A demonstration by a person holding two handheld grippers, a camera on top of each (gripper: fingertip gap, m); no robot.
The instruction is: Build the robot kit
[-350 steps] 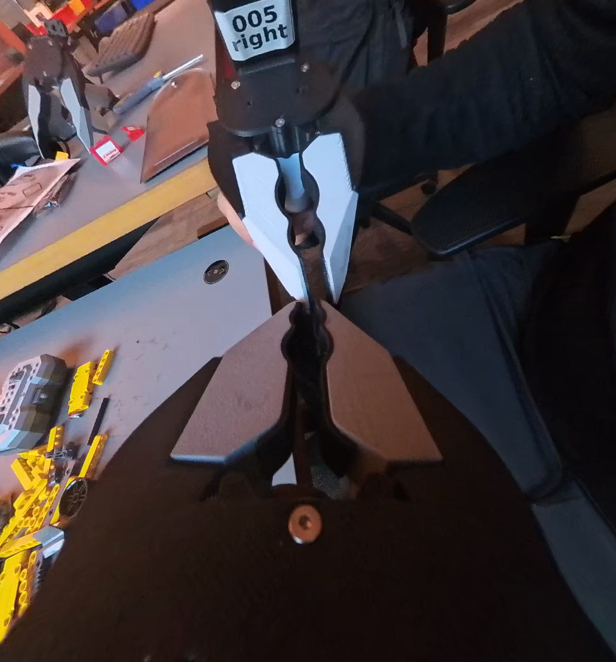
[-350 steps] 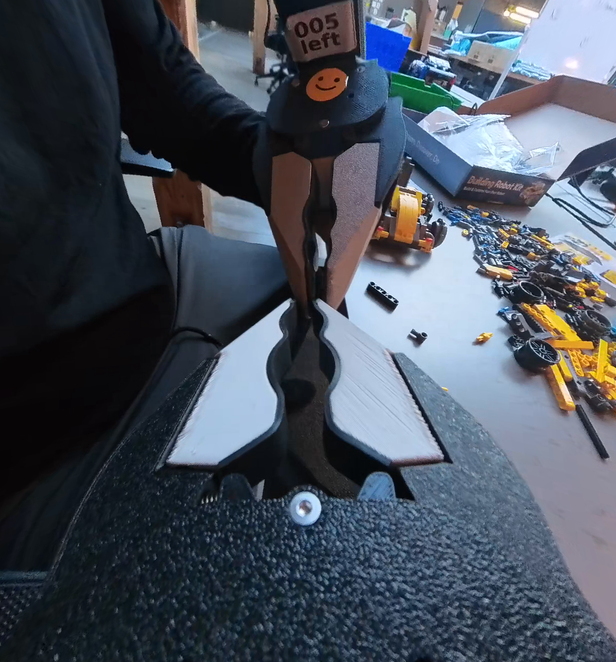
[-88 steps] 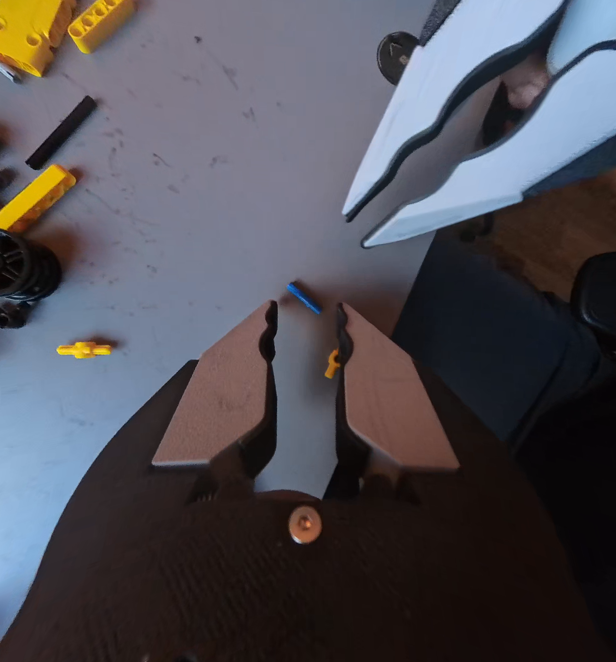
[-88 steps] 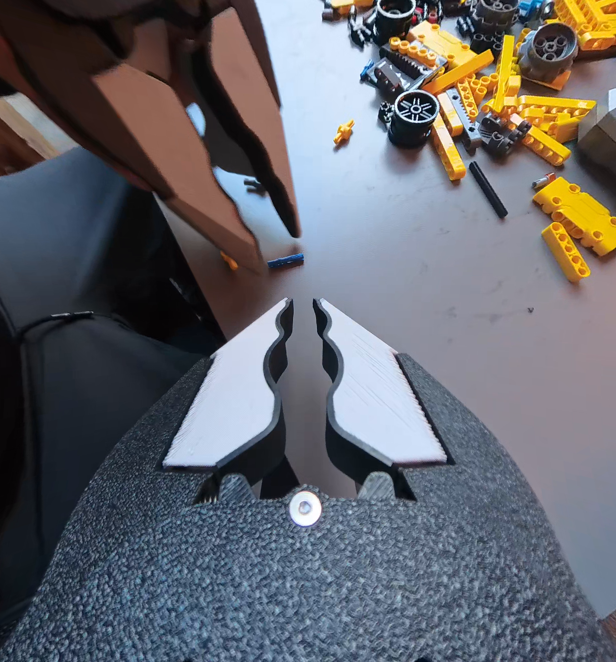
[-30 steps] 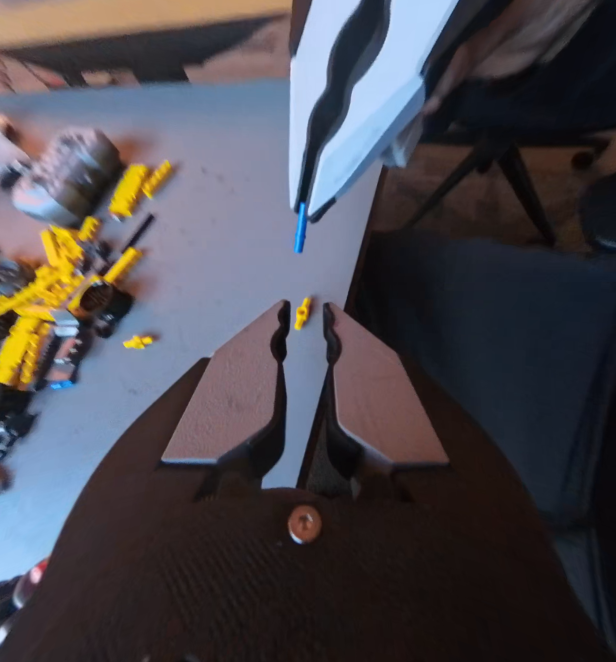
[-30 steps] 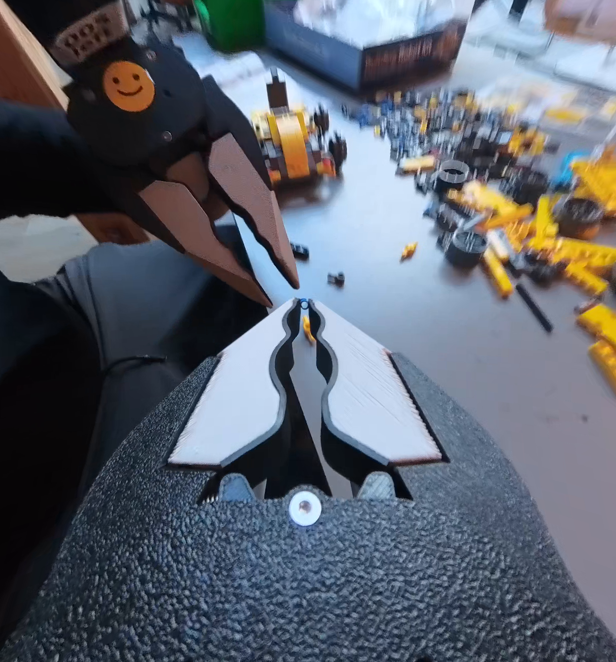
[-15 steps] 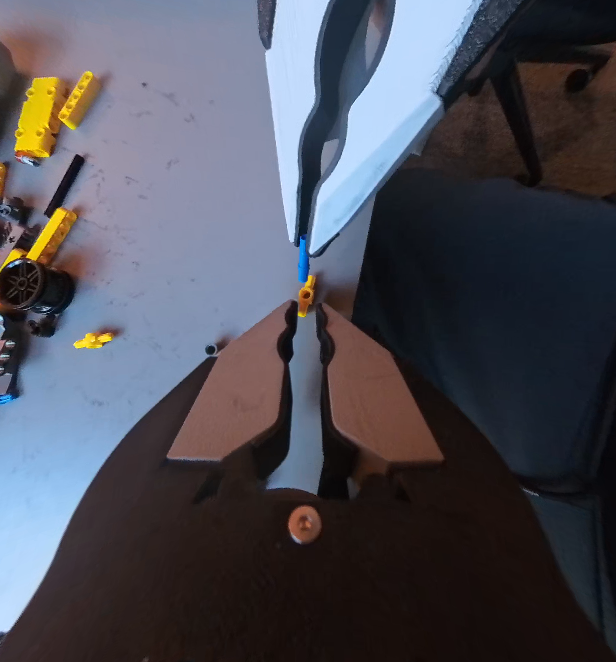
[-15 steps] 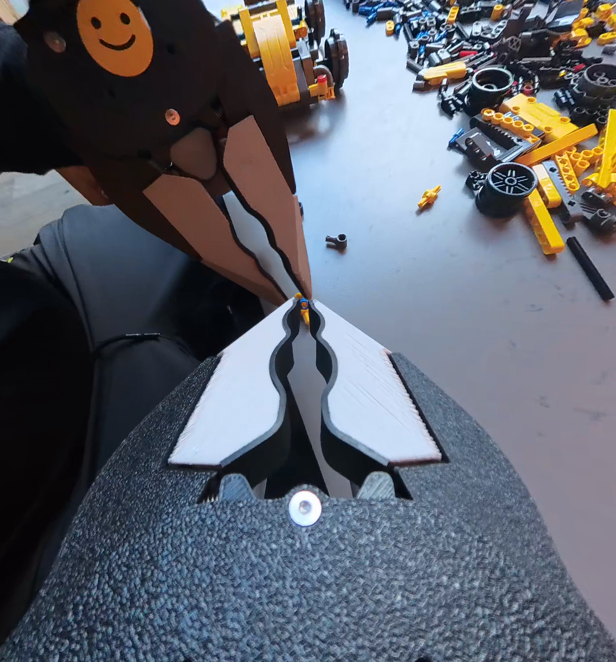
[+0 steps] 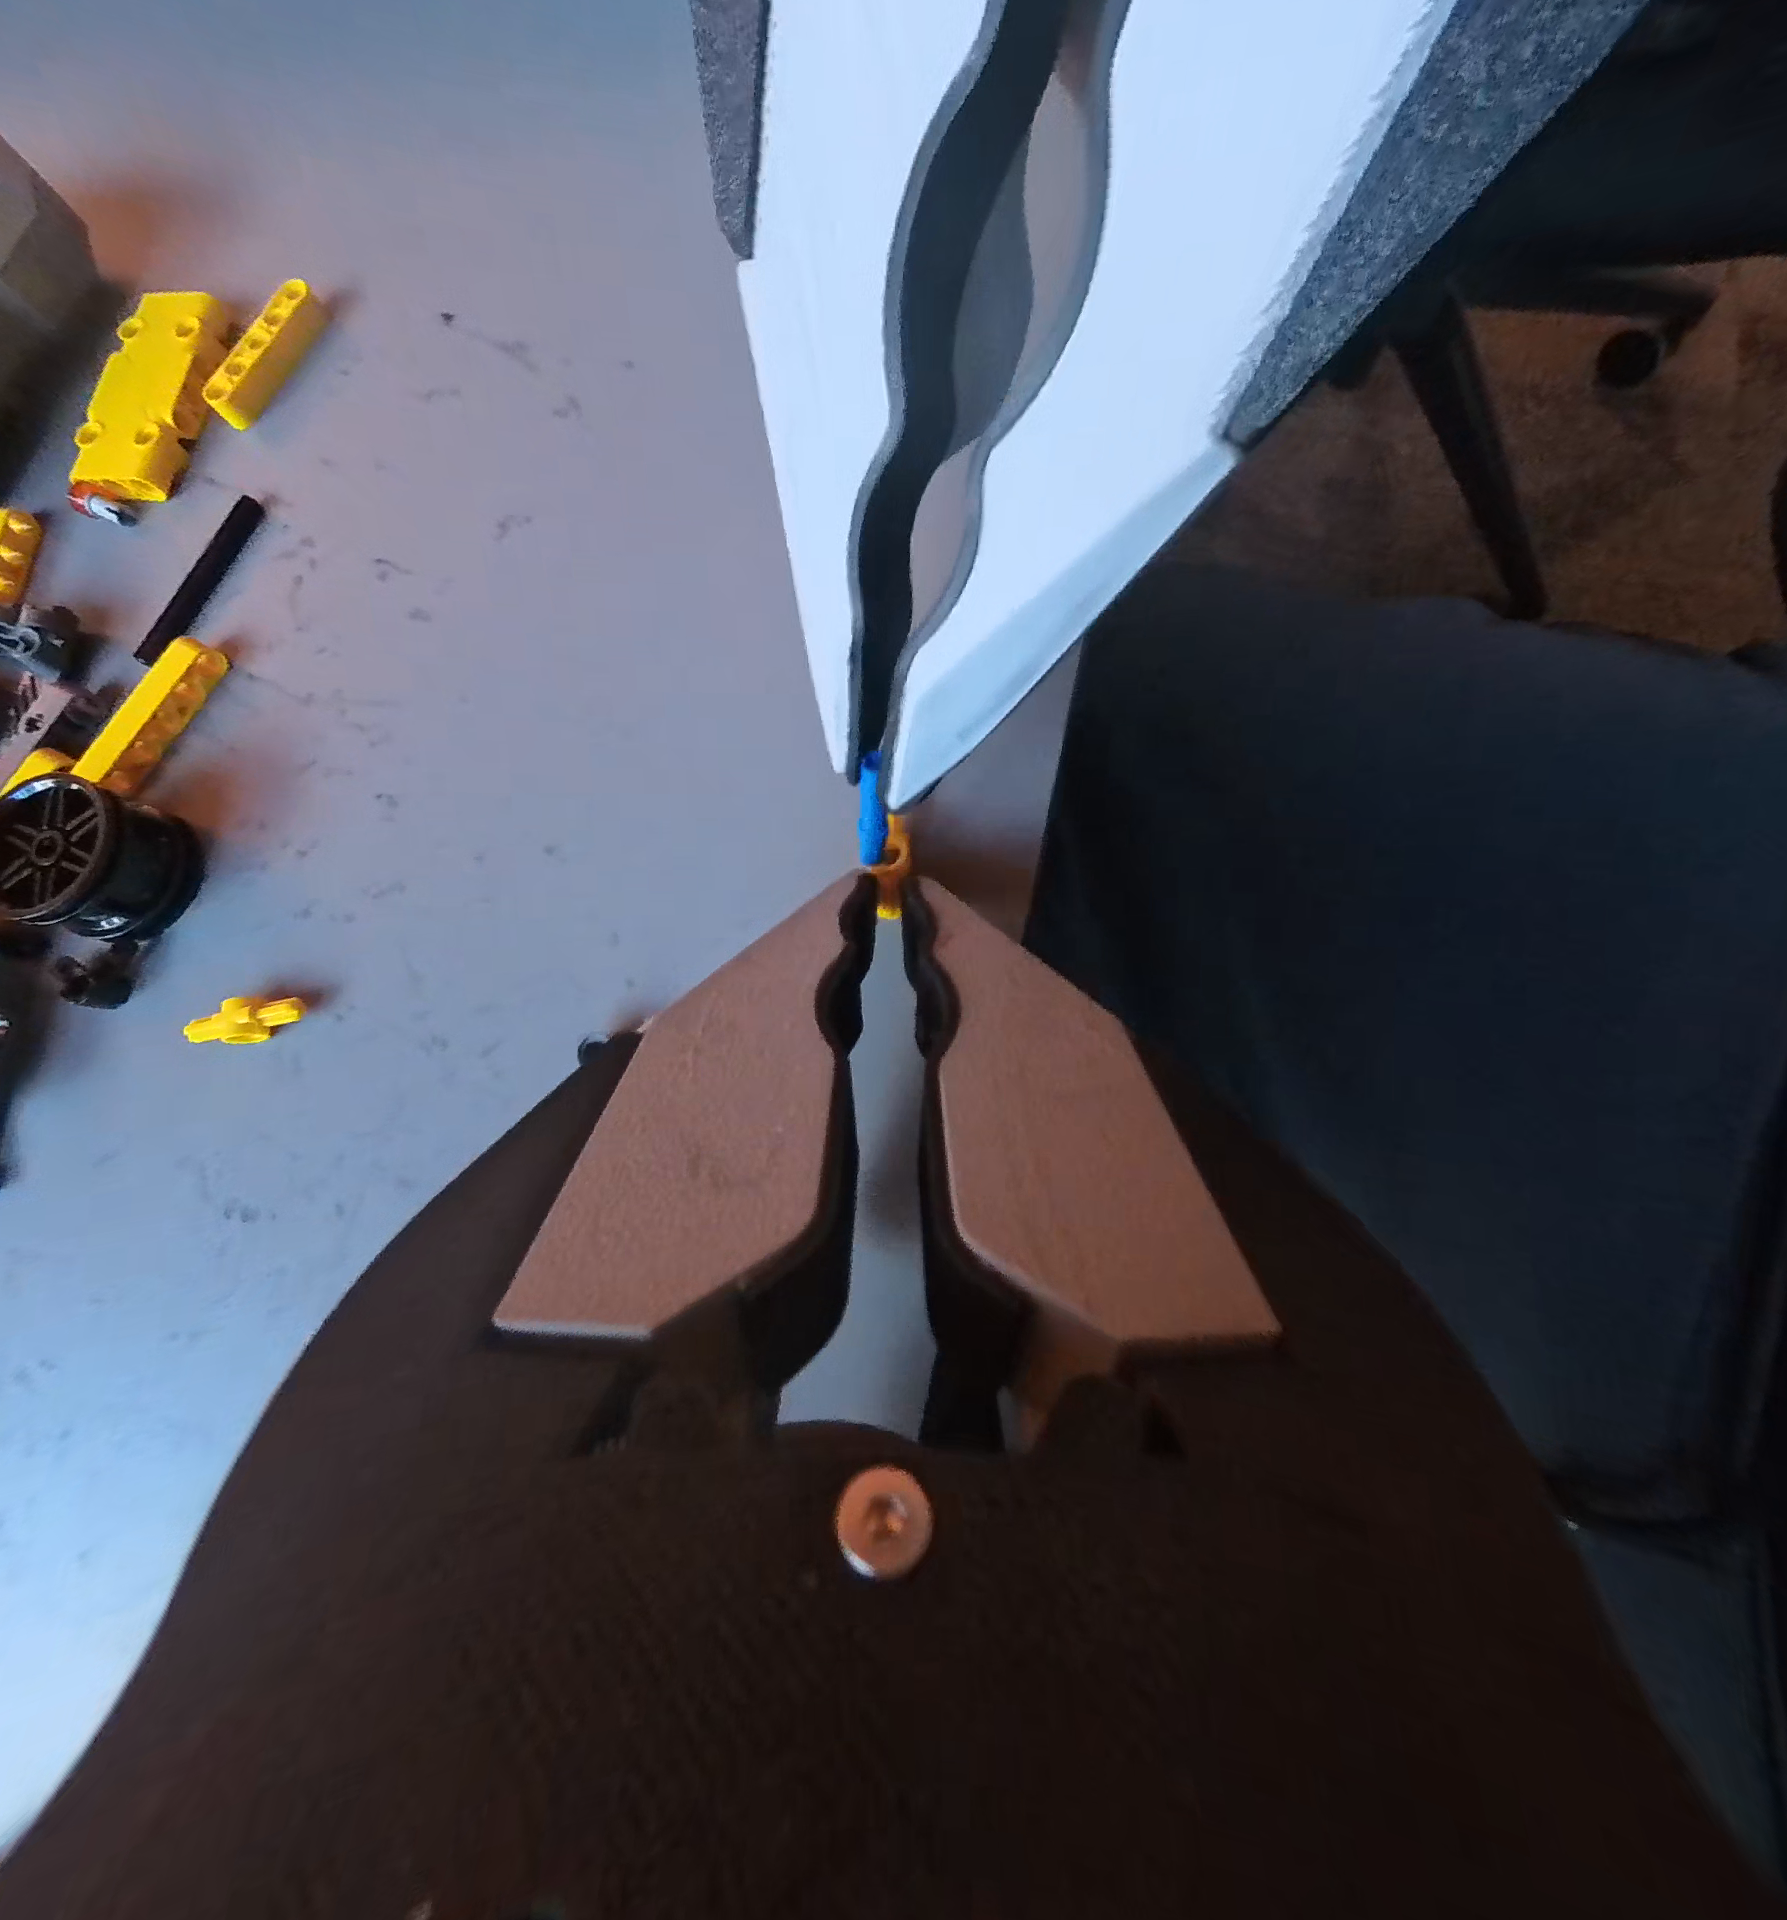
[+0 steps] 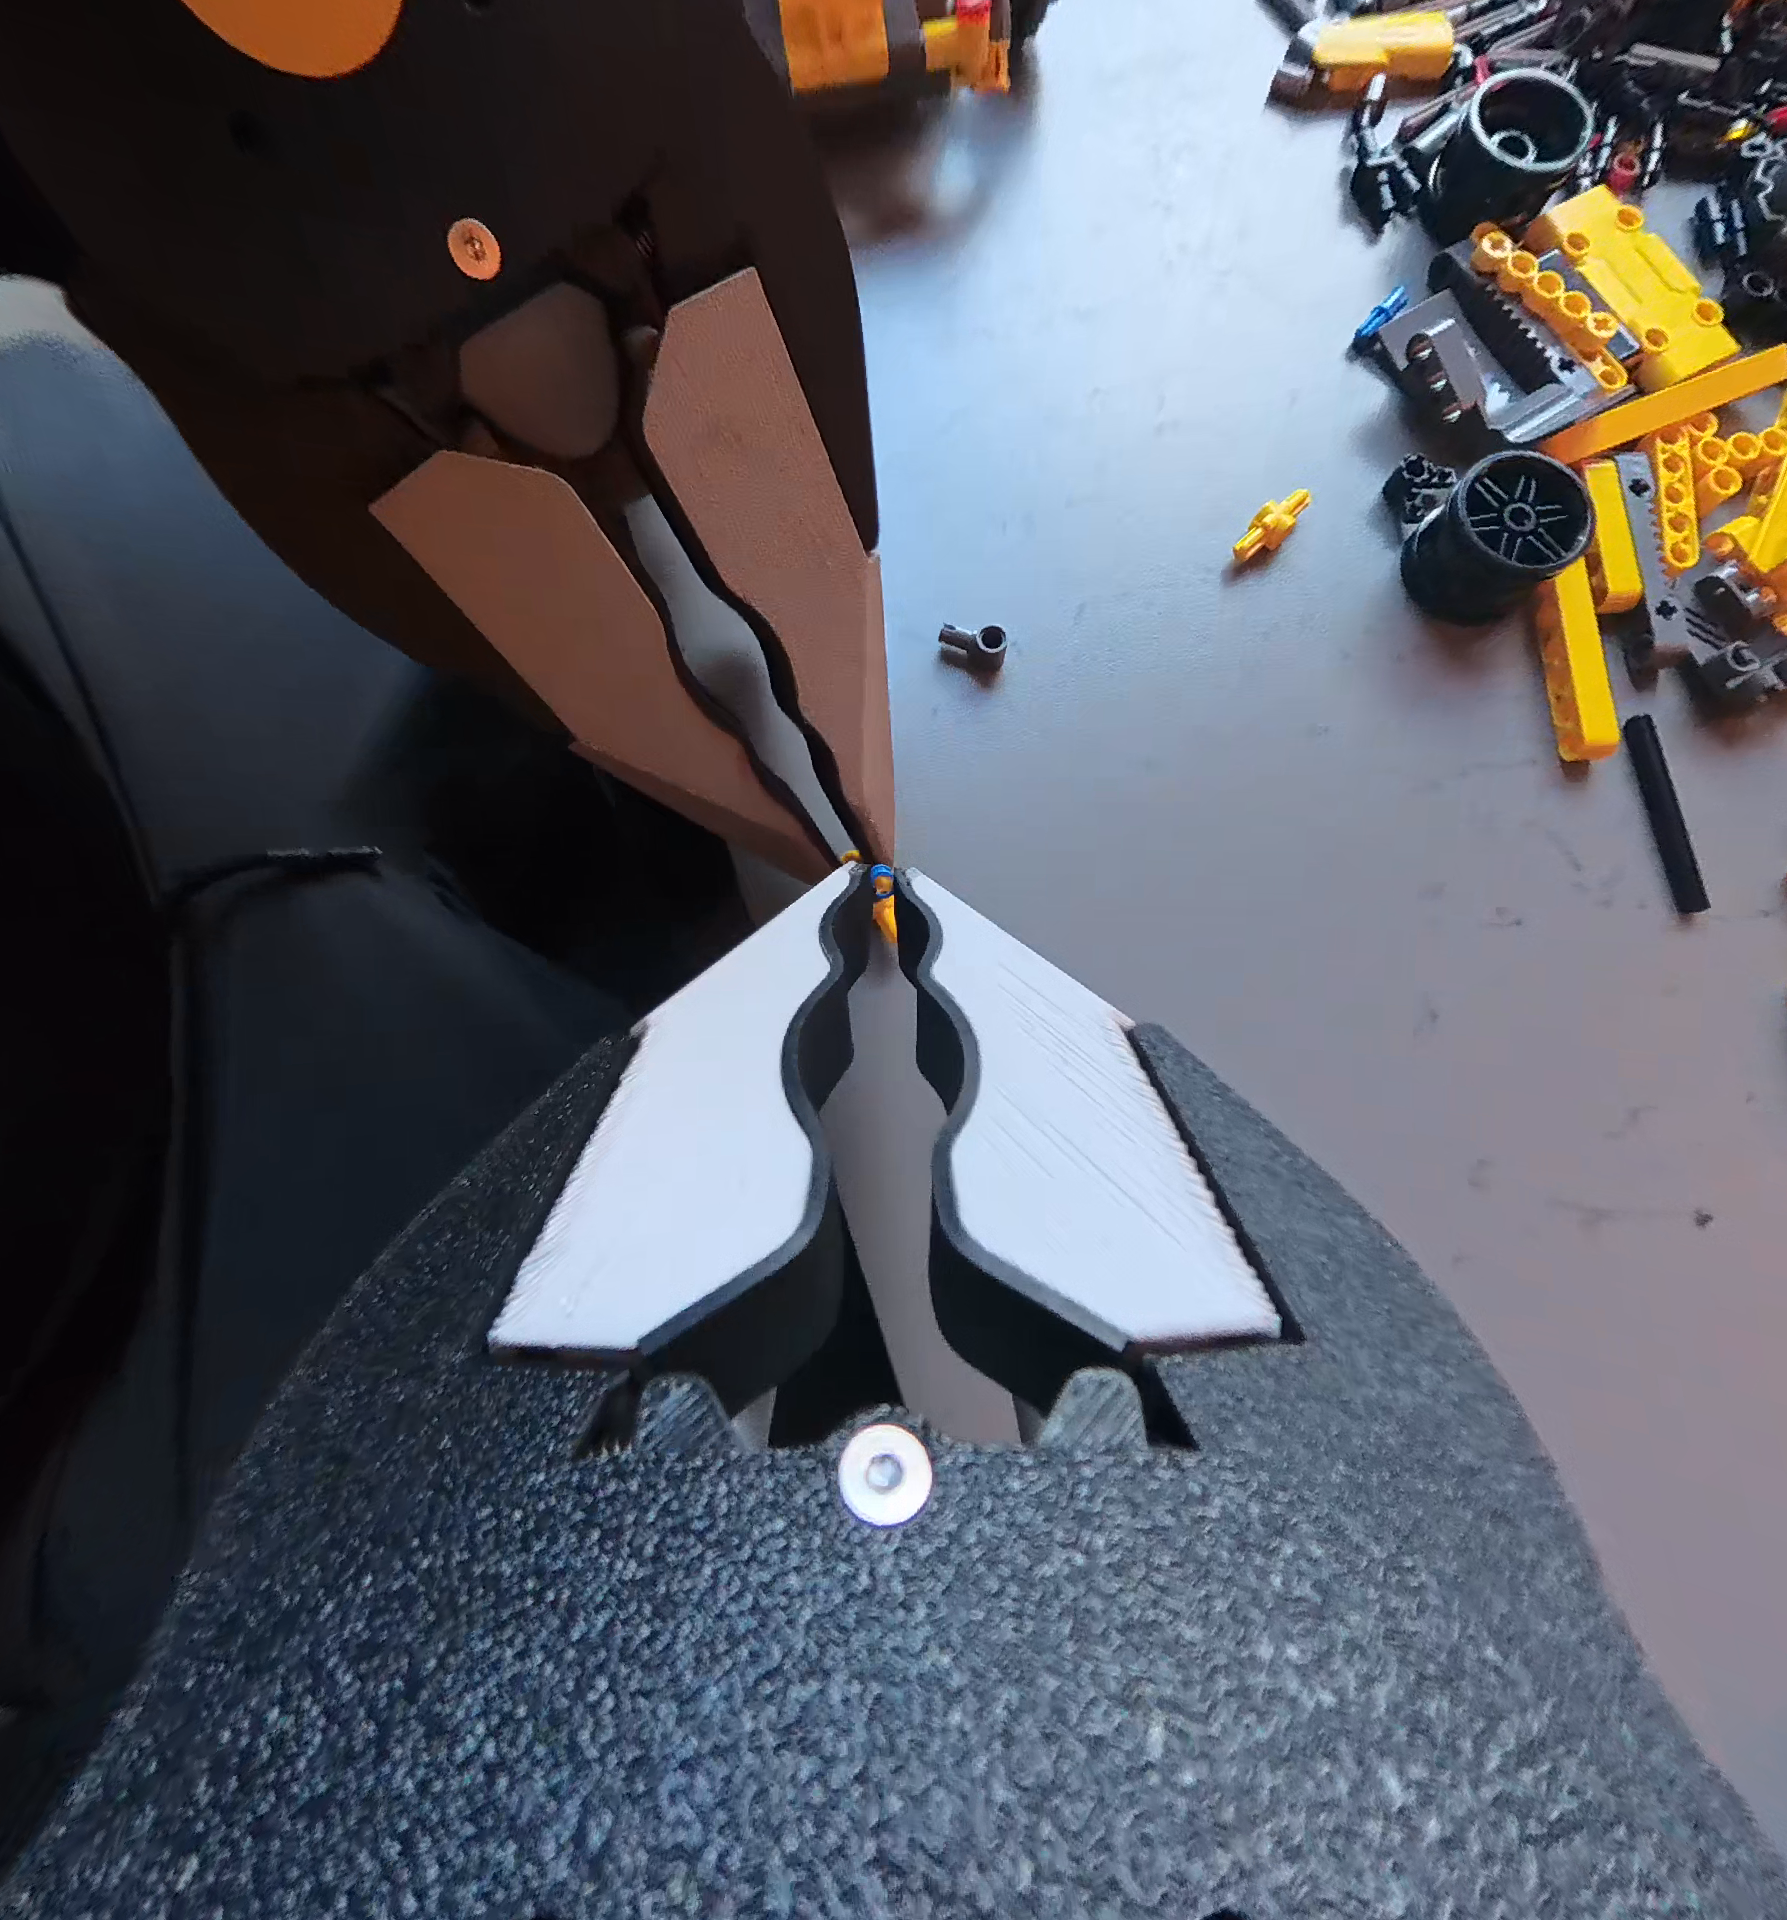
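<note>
My left gripper [image 9: 884, 896] has brown fingers and is shut on a small yellow connector [image 9: 891, 881] at its tips. My right gripper [image 10: 876, 883] has white fingers and is shut on a short blue pin [image 10: 881, 879]. The two grippers meet tip to tip above the near edge of the grey table [image 9: 504, 520]. In the left wrist view the right gripper [image 9: 876, 777] comes down from above, and its blue pin [image 9: 871, 816] touches the yellow connector. In the right wrist view the left gripper [image 10: 861, 854] reaches in from the upper left. How far the pin sits in the connector is hidden.
Loose yellow and black building parts lie on the table: a black wheel [image 9: 78, 862], a yellow cross pin [image 9: 243, 1018], a black rod [image 10: 1663, 816], a small black connector [image 10: 975, 644], and a part-built yellow vehicle [image 10: 899, 36]. A person's dark-trousered lap [image 9: 1388, 935] is beside the table edge.
The blue pin and yellow connector lay on the table earlier and are now each held. In the last half second the grippers have closed in, so the pin now touches the connector.
</note>
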